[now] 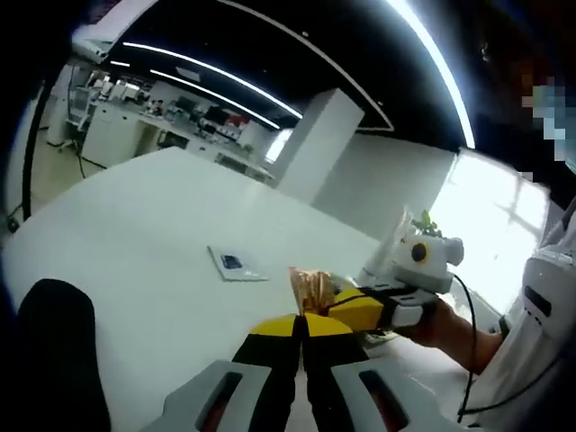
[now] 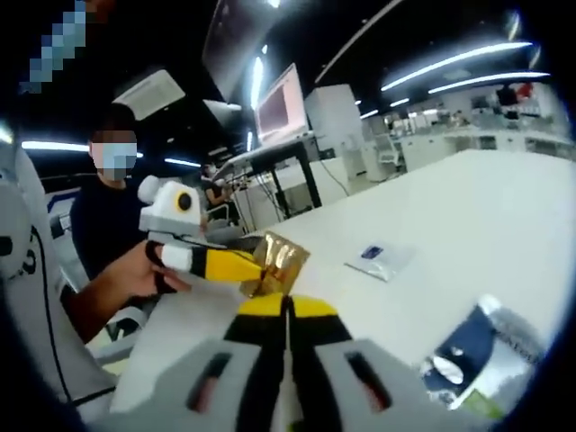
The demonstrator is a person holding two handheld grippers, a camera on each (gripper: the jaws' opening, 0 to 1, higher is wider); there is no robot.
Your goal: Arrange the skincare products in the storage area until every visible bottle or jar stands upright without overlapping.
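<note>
Left hand-held gripper (image 1: 300, 326): jaws closed, pinching gold sachet (image 1: 310, 288).
Right hand-held gripper (image 2: 288, 309): closed, empty.
Advice: stand sachet upright on surface (image 2: 468, 216), toward twelve o'clock.

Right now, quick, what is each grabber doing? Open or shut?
Left gripper: jaws shut together, touching a gold packet at their tips.
Right gripper: jaws shut together; whether it grips the packet cannot be told.

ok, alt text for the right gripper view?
The right gripper, jaws closed, points at a crinkled gold sachet pinched by the left gripper over a white table. A white sachet and a dark blue packet lie on the table.
</note>
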